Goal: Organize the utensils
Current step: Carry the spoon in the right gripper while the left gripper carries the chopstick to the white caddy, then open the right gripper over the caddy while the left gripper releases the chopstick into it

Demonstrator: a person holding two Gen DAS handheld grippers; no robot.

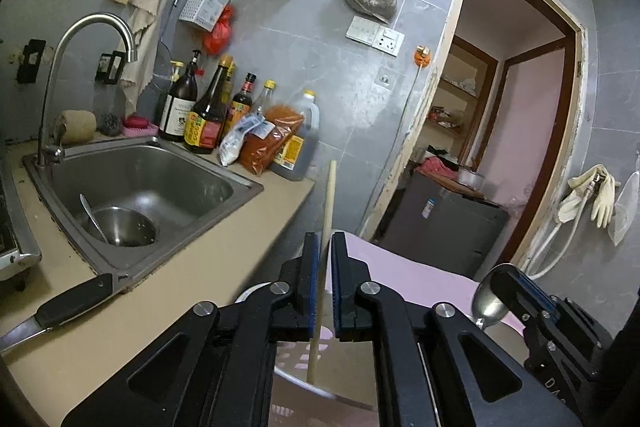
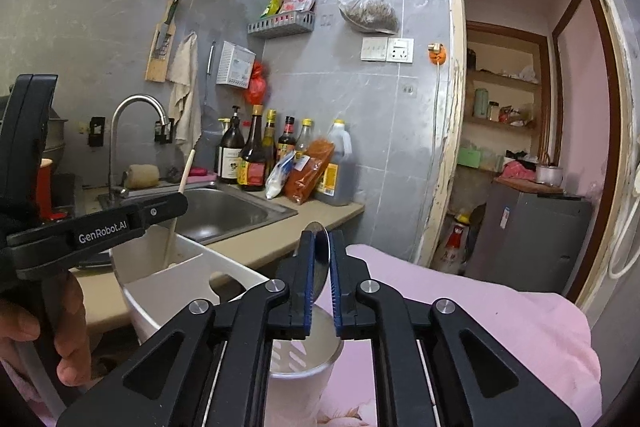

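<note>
My left gripper [image 1: 325,247] has a pale wooden chopstick [image 1: 329,195] standing upright between its jaws. The chopstick leans on the left pad, with a thin gap on its right side. Its lower end sits in the white utensil holder [image 1: 296,383] below. In the right wrist view the same chopstick [image 2: 185,173] drops into the holder's rear compartment [image 2: 168,279]. My right gripper [image 2: 321,247] is shut on the bowl of a steel spoon [image 2: 320,243]. The spoon stands bowl up over the holder's front cup [image 2: 316,367]. The spoon [image 1: 490,301] also shows at the right of the left wrist view.
A black-handled knife [image 1: 72,303] lies on the beige counter [image 1: 192,267] beside the steel sink [image 1: 180,183], which holds a colander and a ladle. Sauce bottles [image 1: 204,115] and bags stand behind. Pink cloth [image 2: 480,315] lies under the holder. A person's hand [image 2: 68,339] grips the left tool.
</note>
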